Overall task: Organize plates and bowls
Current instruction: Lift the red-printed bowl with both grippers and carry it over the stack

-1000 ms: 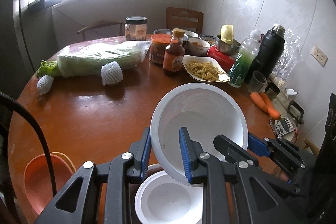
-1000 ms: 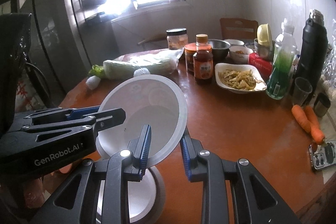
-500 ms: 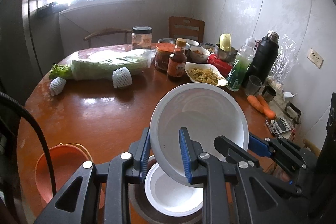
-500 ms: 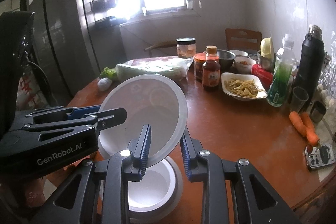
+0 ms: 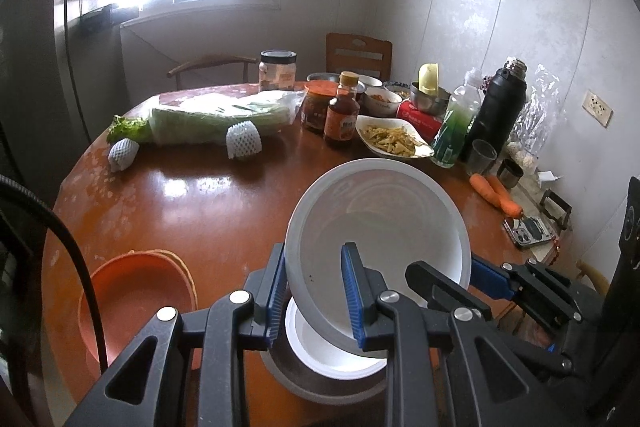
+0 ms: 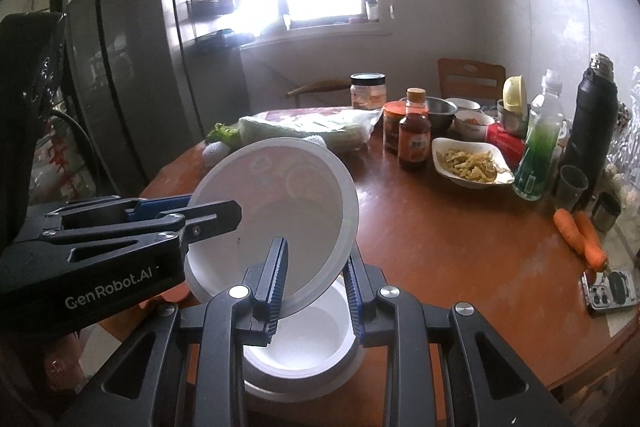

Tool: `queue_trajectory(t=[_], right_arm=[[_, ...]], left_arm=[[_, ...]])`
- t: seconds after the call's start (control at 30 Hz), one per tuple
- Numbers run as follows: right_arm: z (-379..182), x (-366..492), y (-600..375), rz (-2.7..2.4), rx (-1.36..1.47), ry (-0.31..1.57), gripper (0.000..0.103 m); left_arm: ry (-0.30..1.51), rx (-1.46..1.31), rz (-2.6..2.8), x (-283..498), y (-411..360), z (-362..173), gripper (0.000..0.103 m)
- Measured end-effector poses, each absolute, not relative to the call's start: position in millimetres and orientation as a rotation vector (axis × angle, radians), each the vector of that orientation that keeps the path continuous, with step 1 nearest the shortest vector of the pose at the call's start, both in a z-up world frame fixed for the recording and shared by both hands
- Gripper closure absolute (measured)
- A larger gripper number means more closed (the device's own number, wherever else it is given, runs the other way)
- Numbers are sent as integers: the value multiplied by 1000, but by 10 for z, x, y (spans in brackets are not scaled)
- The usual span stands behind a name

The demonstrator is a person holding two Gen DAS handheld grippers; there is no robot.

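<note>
A tilted white bowl (image 5: pixel 380 227) is gripped at its rim by the left claw (image 5: pixel 314 291) and the right claw (image 6: pixel 314 283), above 1 white bowl on the bench (image 5: pixel 180 195).

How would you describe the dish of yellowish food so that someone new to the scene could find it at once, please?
Start at the round brown table and look to its far right side, where a tall black flask stands. Just left of the green bottle beside that flask sits the dish. It is the only shallow white dish there heaped with pale yellow strips.
</note>
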State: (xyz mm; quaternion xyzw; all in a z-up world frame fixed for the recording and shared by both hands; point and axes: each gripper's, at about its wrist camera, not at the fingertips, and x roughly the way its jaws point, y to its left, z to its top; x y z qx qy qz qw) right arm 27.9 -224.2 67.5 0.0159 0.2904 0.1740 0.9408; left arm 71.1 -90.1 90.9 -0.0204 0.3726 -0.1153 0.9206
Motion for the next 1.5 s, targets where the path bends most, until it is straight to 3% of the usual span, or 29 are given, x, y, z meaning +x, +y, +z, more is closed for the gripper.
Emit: queue_trajectory(t=[1.5], right_arm=[[60,329,-2214,359,24,754,73]], left_arm=[[929,0,-217,780,-984,206,76]])
